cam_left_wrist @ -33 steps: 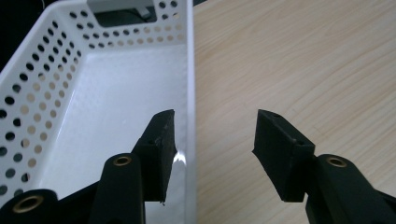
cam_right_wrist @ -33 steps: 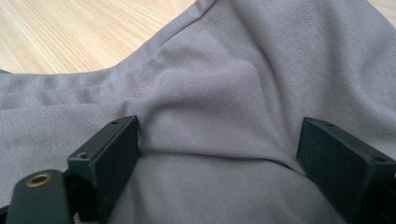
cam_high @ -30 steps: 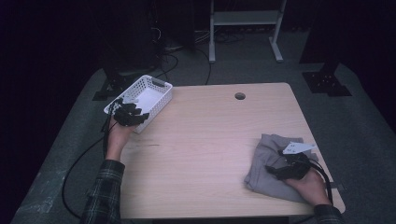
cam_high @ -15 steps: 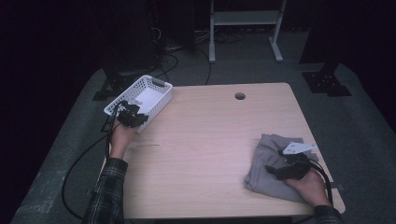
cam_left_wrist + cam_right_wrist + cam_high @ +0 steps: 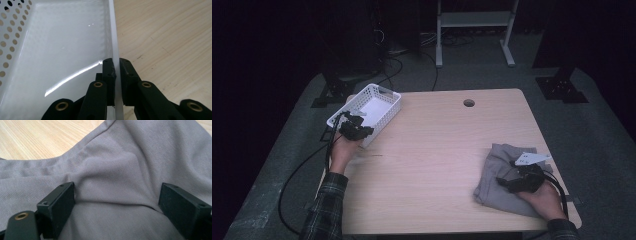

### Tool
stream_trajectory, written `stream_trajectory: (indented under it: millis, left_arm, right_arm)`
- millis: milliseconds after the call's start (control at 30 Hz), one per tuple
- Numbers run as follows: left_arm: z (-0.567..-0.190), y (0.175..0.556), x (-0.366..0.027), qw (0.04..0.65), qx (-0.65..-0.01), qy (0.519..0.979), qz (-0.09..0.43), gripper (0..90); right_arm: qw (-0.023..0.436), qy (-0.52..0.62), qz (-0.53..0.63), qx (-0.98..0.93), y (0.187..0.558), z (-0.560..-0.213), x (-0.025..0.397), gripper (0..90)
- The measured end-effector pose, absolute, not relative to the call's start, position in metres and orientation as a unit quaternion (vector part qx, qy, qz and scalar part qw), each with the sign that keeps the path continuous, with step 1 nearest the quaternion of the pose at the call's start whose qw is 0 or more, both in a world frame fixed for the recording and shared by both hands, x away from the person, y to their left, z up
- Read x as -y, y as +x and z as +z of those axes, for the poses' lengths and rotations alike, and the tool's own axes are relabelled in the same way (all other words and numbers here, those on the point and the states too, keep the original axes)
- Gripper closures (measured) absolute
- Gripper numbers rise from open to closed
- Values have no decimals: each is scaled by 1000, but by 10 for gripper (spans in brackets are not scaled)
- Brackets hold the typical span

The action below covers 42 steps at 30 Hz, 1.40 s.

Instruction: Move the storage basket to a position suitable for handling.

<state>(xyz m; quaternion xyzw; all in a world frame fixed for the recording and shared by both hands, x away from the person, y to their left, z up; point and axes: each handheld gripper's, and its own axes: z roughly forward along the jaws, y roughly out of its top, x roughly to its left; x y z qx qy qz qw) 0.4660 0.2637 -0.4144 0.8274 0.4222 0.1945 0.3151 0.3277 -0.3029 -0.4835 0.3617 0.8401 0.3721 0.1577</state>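
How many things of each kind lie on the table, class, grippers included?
White basket: 1
Grey cloth: 1
Grippers: 2, left gripper shut on the basket's wall, right gripper open over the cloth
Total: 4

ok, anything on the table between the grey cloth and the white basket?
Nothing visible. The grey cloth lies at the table's near right under the open right hand-held gripper; the white basket sits at the far left, its rim clamped by the left hand-held gripper. Only bare wooden table lies between them.
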Motion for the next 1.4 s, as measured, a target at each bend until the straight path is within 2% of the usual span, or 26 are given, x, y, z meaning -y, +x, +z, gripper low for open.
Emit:
stream_trajectory:
  millis: [733, 1400]
  left_arm:
    - [-413, 406, -239, 321, -383, 851, 159, 838]
    - [-411, 345, -200, 327, -315, 880, 139, 837]
  right_arm:
    - [157, 361, 372, -841, 328, -483, 303, 126]
    - [156, 360, 371, -842, 328, -483, 303, 125]
